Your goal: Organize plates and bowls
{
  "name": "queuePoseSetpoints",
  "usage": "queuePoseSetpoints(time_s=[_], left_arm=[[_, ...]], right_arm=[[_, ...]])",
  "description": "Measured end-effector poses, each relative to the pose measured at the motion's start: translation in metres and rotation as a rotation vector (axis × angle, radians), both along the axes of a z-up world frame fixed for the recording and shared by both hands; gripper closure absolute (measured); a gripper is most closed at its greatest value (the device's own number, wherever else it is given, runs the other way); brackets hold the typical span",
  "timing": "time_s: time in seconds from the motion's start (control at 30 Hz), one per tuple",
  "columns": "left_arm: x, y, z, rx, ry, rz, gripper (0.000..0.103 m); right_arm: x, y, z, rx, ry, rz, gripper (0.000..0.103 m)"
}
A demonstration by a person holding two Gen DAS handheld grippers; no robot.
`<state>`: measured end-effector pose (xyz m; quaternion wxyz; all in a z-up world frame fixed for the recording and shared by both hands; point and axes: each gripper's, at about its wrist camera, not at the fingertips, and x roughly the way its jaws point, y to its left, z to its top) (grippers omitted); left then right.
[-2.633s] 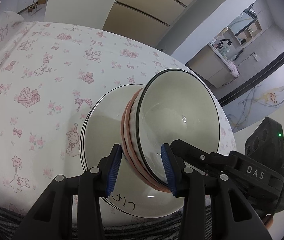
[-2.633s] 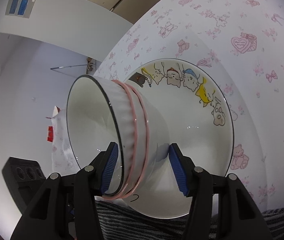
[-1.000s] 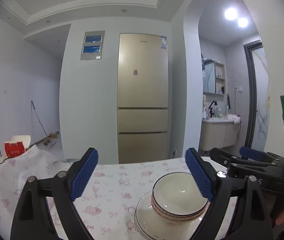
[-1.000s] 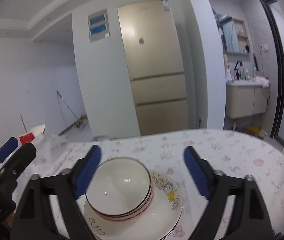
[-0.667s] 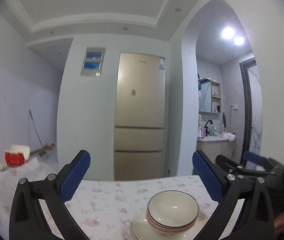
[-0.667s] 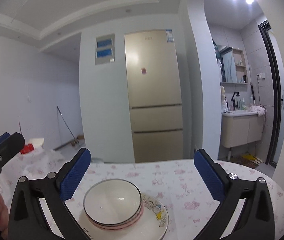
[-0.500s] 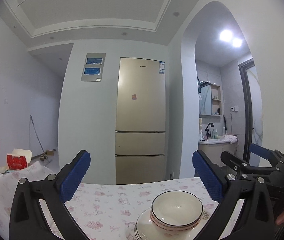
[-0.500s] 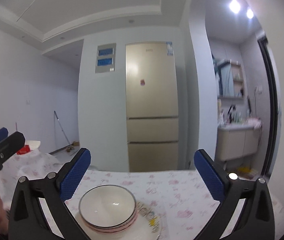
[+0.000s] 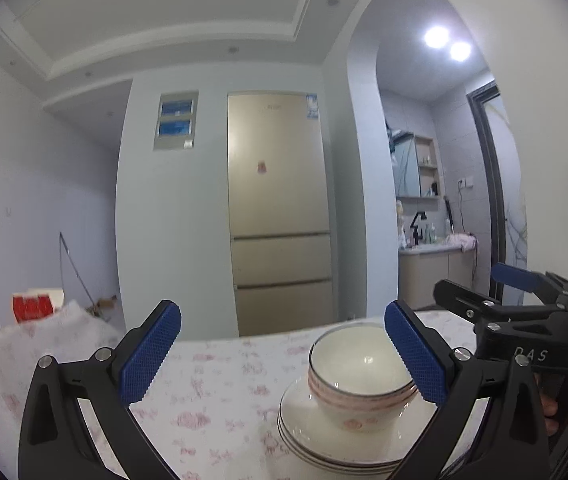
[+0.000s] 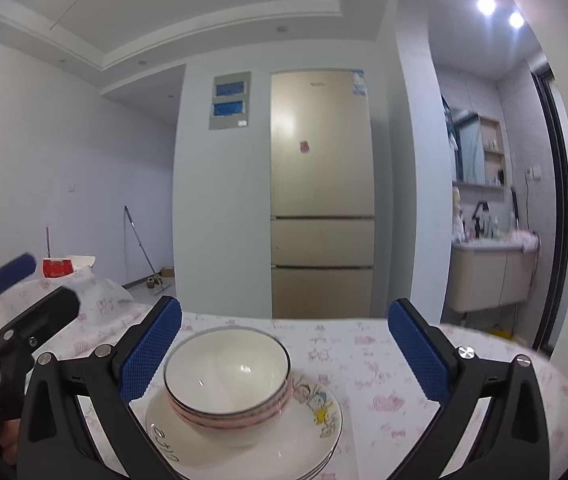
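The letters "DAS" are printed in white on the body of the right gripper as the left wrist view shows it; the small label at the top corner of the gold fridge is too small to read. Both the left gripper and the right one have their blue-padded jaws spread wide, holding and touching nothing. The stacked bowls sit on the stacked plates on the pink-printed tablecloth, at about 7 o'clock in the right wrist view and 5 o'clock in the left.

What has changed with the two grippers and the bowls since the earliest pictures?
Both grippers, left and right, let go of the bowls, opened wide and drew back and up. The bowls stayed nested on the plates, on the table.
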<state>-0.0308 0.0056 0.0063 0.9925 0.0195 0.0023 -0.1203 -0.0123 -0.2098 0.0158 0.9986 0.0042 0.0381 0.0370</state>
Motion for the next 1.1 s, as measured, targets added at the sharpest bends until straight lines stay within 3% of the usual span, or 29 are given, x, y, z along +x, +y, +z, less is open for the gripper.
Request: queuePoseSetpoints(time_s=[0.13,0.3,1.1], left_arm=[[0.012,0.003,-0.01,-0.024,0.051,0.038,0.0],[0.021,0.008,-0.011,-0.039,0.084,0.055,0.0],[0.021,0.005,-0.012,-0.02,0.076,0.067,0.0]], right_arm=[[0.003,-0.006,-0.018,0.012,0.027,-0.037,0.0],[-0.002,-0.004,-0.016,-0.004,0.012,-0.044,0.0],[-0.007,-0.008,-0.013,0.015,-0.001,-0.061,0.0]])
